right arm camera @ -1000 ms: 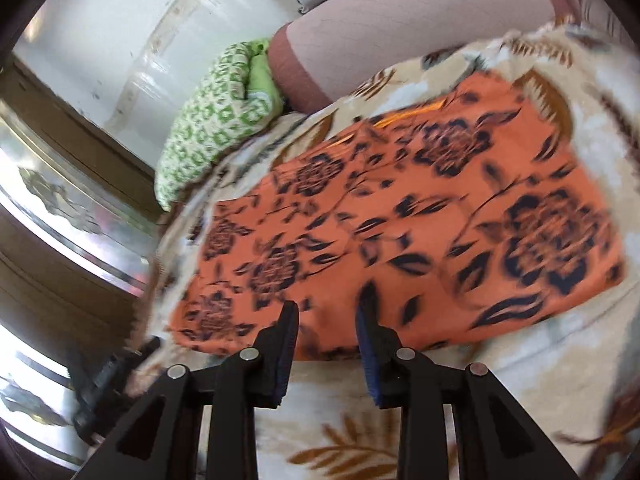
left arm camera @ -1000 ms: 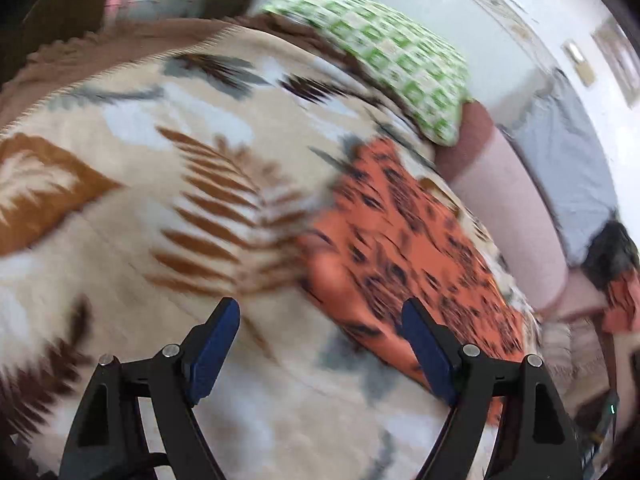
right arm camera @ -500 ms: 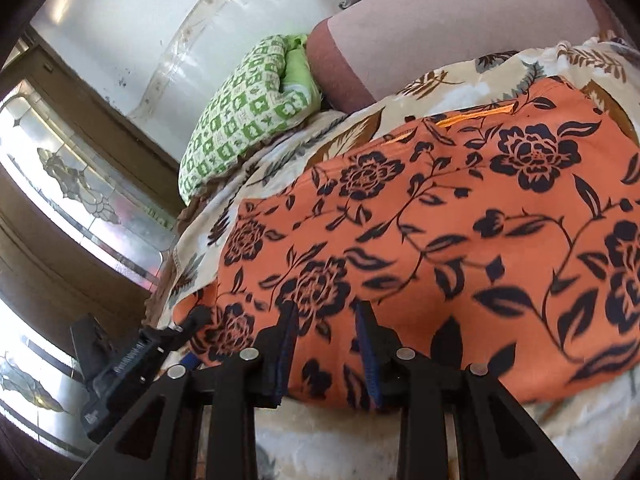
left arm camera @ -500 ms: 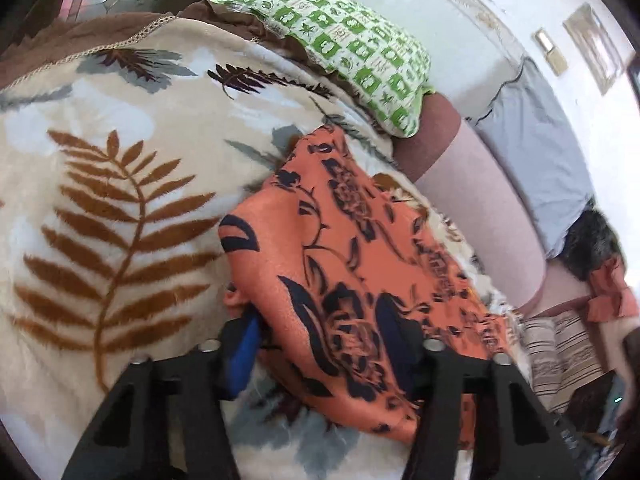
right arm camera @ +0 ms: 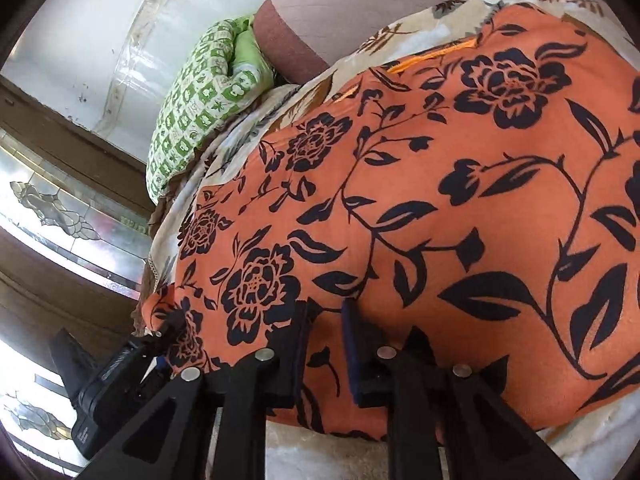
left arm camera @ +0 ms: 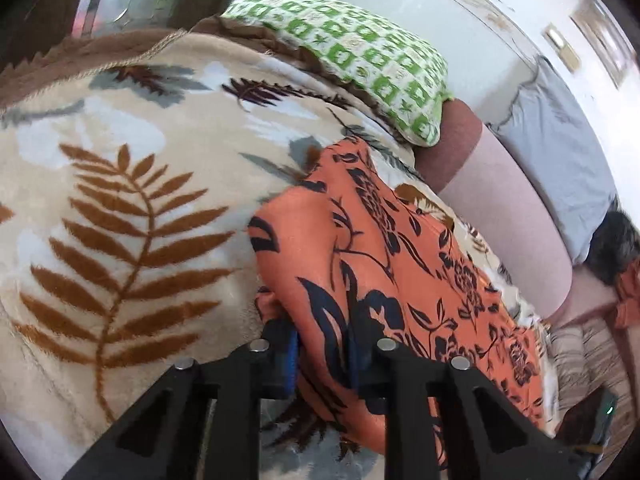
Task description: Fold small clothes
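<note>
An orange garment (left arm camera: 384, 264) printed with black flowers is being shown spread on a leaf-patterned blanket (left arm camera: 120, 208) that covers a bed. In the left wrist view the left gripper (left arm camera: 322, 350) is being closed on a bunched corner of the garment at its near edge, with the cloth pinched between the blue pads. This view alone is showing the wide bare stretch of blanket to the left of the garment, a grey cushion (left arm camera: 560, 160) against the wall, and a striped cloth (left arm camera: 588, 356) past the blanket's far right edge.

In the right wrist view the right gripper (right arm camera: 324, 344) is being closed over the garment's near hem, with orange cloth lying between the pads. Only here is the garment's broad face being seen, and the left gripper (right arm camera: 168, 328) is being seen from outside at the garment's left corner, where the cloth is gathered and lifted. A green checked pillow (right arm camera: 192, 108) and a pink bolster (right arm camera: 320, 8) are being shown at the blanket's far edge in both views.
</note>
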`<action>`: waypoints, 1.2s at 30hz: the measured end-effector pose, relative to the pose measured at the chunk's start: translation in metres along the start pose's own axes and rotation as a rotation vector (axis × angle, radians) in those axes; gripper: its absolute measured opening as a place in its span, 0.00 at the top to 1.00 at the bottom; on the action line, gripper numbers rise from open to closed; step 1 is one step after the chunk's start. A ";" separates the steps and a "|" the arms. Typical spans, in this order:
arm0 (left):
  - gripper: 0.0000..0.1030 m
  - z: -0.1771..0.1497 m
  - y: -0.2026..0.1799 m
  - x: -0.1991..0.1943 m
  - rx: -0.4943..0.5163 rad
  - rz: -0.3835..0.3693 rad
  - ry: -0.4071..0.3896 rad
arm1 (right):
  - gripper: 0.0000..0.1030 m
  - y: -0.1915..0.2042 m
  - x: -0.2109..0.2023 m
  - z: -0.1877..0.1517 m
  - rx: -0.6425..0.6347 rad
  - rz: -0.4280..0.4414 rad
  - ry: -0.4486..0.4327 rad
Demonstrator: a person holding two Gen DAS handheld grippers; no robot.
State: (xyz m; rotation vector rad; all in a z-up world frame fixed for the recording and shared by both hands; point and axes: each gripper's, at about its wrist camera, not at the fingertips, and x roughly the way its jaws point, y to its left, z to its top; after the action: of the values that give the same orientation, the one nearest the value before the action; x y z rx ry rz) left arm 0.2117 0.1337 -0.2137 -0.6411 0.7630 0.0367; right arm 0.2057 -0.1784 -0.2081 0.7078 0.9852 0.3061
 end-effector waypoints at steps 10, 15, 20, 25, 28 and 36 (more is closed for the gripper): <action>0.91 -0.004 -0.086 -0.057 0.315 -0.163 -0.132 | 0.83 -0.023 -0.036 -0.003 0.075 0.065 -0.019; 0.92 -0.029 -0.153 -0.069 0.465 -0.220 -0.118 | 0.80 -0.054 -0.097 0.021 0.067 0.012 -0.194; 0.92 -0.077 -0.229 -0.059 0.596 -0.302 -0.043 | 0.79 -0.106 -0.150 0.040 0.168 0.035 -0.297; 0.92 -0.151 -0.295 -0.024 0.726 -0.377 0.081 | 0.79 -0.157 -0.190 0.052 0.269 0.057 -0.382; 0.90 -0.191 -0.304 0.008 0.778 -0.366 0.221 | 0.78 -0.178 -0.200 0.059 0.330 0.081 -0.396; 0.24 -0.151 -0.257 -0.059 0.762 -0.535 0.116 | 0.25 -0.187 -0.182 0.069 0.396 0.142 -0.276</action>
State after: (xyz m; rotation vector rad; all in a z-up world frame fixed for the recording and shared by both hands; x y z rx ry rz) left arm 0.1388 -0.1465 -0.1214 -0.0984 0.6310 -0.7550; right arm 0.1529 -0.4425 -0.1894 1.1515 0.7383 0.1303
